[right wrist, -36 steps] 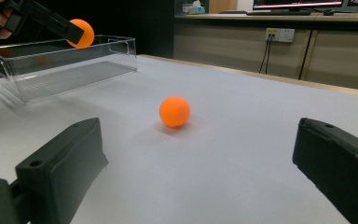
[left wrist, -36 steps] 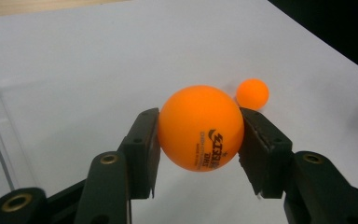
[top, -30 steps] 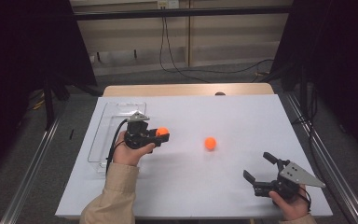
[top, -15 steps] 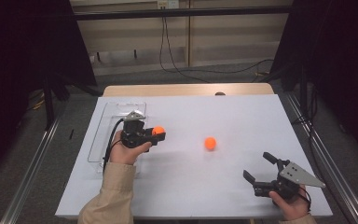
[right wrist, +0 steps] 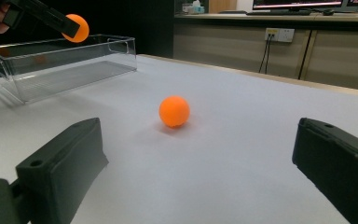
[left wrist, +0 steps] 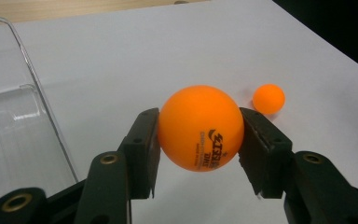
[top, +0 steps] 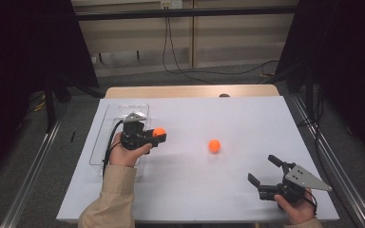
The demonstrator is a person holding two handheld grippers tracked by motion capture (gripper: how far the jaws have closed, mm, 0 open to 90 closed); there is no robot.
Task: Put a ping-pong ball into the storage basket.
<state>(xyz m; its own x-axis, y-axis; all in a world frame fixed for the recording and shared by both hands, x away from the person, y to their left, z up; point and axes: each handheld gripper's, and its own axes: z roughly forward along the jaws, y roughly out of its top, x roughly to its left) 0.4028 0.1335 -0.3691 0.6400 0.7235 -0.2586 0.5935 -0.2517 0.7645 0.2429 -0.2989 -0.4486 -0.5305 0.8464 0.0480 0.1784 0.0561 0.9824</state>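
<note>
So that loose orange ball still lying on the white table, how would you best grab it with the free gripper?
Probably across its middle. The loose ball is round and smooth, so the pads should meet at its widest part, as the left gripper holds its own ball. It lies alone on the table, straight ahead of the open right gripper, so coming in low from that side looks easiest.

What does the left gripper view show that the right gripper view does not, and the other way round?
Left gripper view: the printed logo on the held ball, pressed between the left gripper jaws. Right gripper view: the right gripper with jaws wide apart, plus wall sockets behind. Both share the loose ball on the white table and the clear tray.
</note>
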